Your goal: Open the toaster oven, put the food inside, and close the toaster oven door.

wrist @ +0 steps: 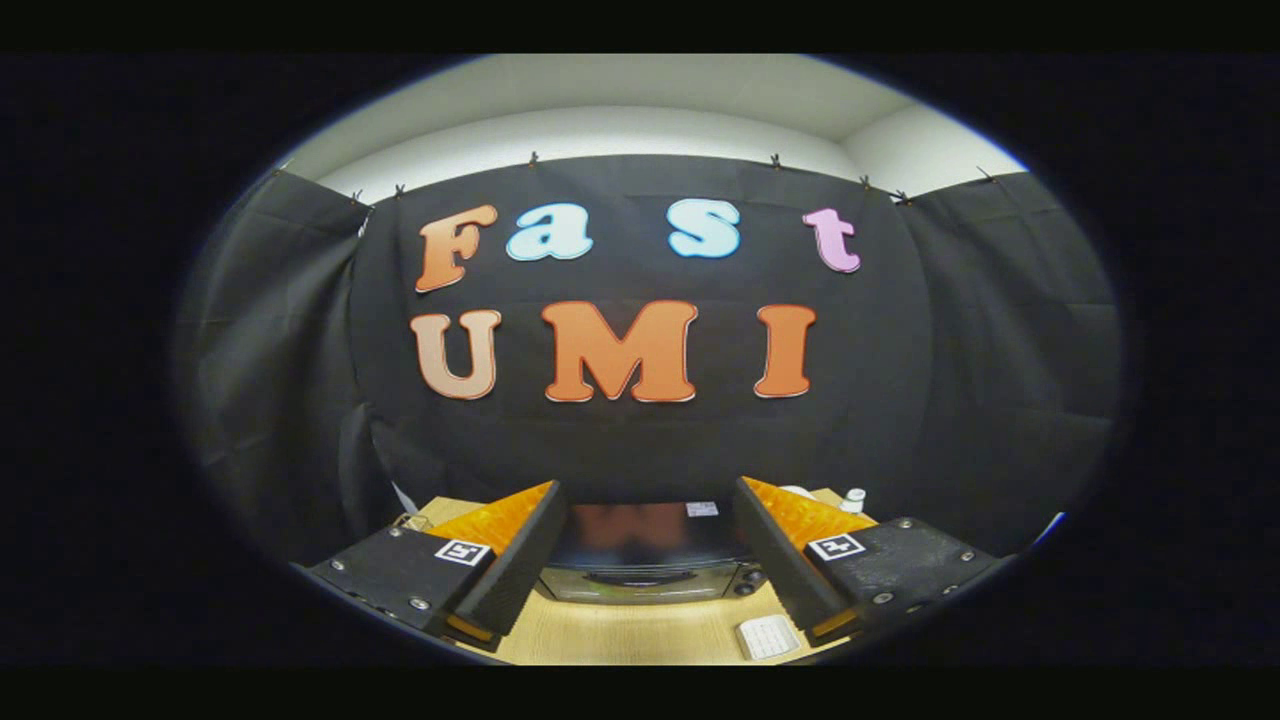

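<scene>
While the fingers stand wide apart with nothing between them, the scene from near to far reads:

Gripper (645,575): held above the desk, looking forward and level; jaws released, gripping nothing.
Fingers (520,560): spread to either side, each with a small square marker on its block; neither touches anything.
Desk (640,635): light wood; a bare strip of it lies below the gap between the fingers, at the near edge.
Small white ribbed object (767,637): flat on the desk near its near edge, just inside the right finger; what it is cannot be told.
Toaster oven (645,560): ahead of the fingers and framed by the gap between them, sitting toward the far edge of the desk; dark glossy top, front panel with knobs at its right end; whether the door is open cannot be told.
Small white bottle (853,498): at the far right corner of the desk, beyond the right finger.
Booth wall (280,380): black cloth hanging behind the desk's far edge.
</scene>
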Tool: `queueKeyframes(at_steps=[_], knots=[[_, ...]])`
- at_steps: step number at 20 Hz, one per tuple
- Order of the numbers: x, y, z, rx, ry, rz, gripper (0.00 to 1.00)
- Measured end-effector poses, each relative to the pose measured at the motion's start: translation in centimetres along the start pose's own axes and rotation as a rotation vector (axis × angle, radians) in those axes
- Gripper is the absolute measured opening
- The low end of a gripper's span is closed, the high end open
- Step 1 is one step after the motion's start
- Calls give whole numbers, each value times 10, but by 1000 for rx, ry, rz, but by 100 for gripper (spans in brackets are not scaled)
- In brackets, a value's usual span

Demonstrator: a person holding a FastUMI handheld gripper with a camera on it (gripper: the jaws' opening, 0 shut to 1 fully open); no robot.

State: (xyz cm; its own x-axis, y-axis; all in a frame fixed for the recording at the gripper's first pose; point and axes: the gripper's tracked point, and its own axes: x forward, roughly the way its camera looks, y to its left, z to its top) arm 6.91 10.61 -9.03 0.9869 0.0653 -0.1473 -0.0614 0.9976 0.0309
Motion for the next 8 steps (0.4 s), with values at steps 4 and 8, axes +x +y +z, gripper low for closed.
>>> queueKeyframes(at_steps=[4,8], knots=[[-17,-2,18,37,-56,-2,99],[-22,-11,14,47,-53,-19,99]])
